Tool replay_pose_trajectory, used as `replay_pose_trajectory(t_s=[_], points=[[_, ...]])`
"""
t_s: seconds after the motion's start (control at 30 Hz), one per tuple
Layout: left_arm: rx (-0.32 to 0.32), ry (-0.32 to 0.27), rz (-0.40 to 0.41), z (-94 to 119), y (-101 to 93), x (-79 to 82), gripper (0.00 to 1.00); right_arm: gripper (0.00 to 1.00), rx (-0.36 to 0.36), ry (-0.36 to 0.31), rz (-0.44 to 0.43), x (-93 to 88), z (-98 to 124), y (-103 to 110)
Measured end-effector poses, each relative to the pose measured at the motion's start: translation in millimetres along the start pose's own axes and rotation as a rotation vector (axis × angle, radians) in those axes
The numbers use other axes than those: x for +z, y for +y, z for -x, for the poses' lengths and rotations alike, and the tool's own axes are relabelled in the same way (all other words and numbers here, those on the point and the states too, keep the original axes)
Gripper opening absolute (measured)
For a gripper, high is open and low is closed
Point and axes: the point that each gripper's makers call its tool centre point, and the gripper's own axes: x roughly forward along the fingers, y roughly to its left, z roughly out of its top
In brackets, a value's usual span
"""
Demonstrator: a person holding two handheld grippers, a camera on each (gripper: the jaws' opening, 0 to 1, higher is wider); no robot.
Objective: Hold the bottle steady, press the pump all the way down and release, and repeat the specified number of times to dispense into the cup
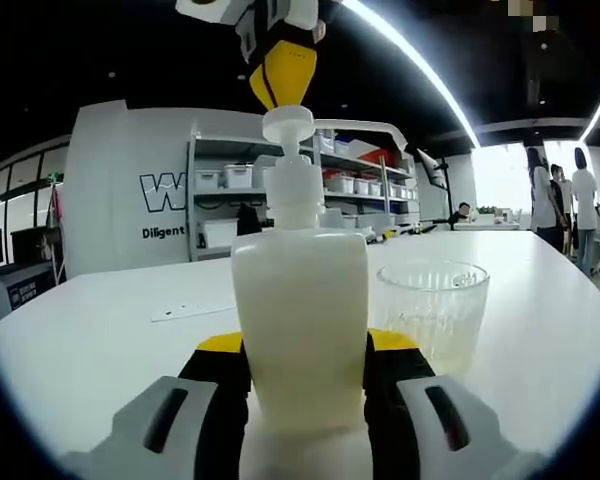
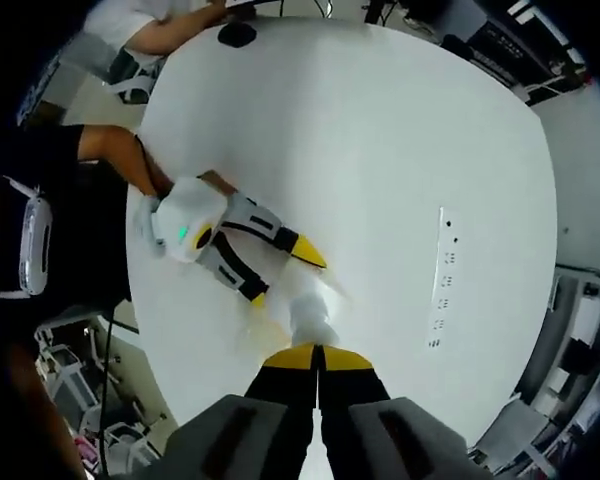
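**Pump bottle clamped low, second tongs resting on the pump head**

A pale, cream-coloured pump bottle (image 1: 300, 310) stands upright on a white surface (image 1: 100, 330). The left tongs (image 1: 305, 375) clench its lower body from both sides. Just beside it sits a clear glass cup (image 1: 432, 310), on the same side as the pump's nozzle. From above, the right tongs (image 2: 318, 352), jaws closed together, touch the white pump head (image 1: 288, 122).

The bottle looks like smooth, slightly yielding plastic: light, top-heavy and likely slippery, so a low, firm hold on its flat sides suits it. The pump head is small; pressing dead centre should stop it skidding. The glass is fragile.
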Motion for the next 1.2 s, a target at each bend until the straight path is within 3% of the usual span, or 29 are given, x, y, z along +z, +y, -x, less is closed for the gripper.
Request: replay_pose_trajectory(t_s=[1.2], points=[[-0.002, 0.003, 0.012, 3.2, -0.3, -1.1, 0.42, 0.00, -0.053, -0.044, 0.054, 0.3, -2.1, -2.4]])
